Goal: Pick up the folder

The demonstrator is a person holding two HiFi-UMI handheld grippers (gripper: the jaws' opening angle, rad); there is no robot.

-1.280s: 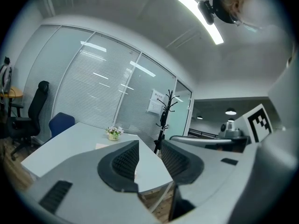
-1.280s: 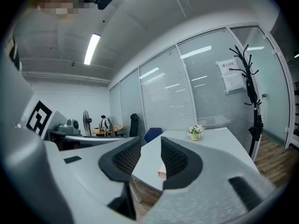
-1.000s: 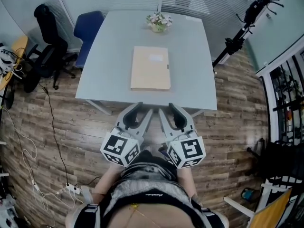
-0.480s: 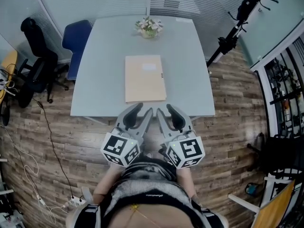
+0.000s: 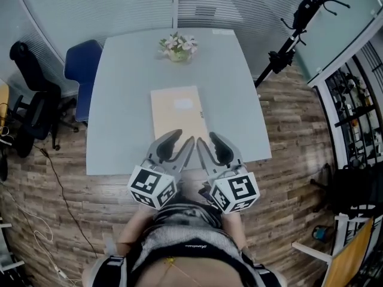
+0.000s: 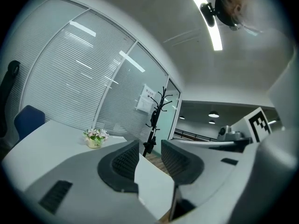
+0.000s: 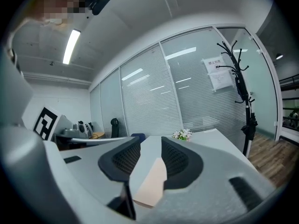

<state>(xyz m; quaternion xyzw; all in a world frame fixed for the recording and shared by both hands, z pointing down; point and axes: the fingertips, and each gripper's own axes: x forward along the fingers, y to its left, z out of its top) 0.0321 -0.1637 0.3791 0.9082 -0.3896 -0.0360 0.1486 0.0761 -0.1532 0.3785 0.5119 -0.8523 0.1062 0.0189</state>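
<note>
Glass-walled office, wood floor. Grey table [image 5: 119, 112] holds the tan folder [image 5: 175, 109] lying flat near the front edge, with a flower pot [image 5: 178, 46] at the far edge. Left gripper [image 5: 179, 141] and right gripper [image 5: 209, 141] are at the folder's near end, jaws partly apart and empty.

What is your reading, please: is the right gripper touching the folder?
Apart. The right gripper view shows the folder lying flat on the table, seen small through the right gripper's open jaws, neither pad on it.
</note>
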